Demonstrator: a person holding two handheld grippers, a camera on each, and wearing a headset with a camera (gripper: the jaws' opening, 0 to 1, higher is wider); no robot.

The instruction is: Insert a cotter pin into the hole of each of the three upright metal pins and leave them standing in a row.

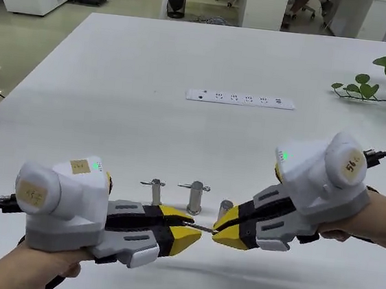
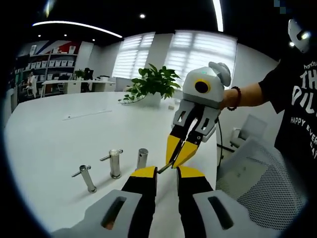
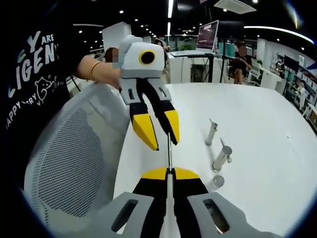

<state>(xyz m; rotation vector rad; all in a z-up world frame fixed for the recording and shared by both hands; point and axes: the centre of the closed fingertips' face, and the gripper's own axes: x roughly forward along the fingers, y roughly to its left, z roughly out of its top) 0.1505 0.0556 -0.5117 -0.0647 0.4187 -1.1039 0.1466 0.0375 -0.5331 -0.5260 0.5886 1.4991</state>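
Note:
Three metal pins stand in a row on the white table. The left pin (image 1: 155, 191) (image 2: 88, 178) and the middle pin (image 1: 195, 197) (image 2: 115, 163) each carry a cotter pin through the head. The right pin (image 1: 225, 209) (image 2: 142, 157) (image 3: 215, 182) has a bare top. In front of them my right gripper (image 1: 217, 231) (image 3: 168, 172) is shut on a thin cotter pin (image 1: 203, 228) (image 3: 168, 153). Its free end points into the open jaws of my left gripper (image 1: 191, 227) (image 2: 167, 172), which faces the right gripper tip to tip.
A white power strip (image 1: 240, 99) lies farther back on the table. A potted plant's branch (image 1: 385, 85) reaches in at the far right. A mesh chair (image 3: 69, 163) and a person's body stand close behind the grippers at the table's near edge.

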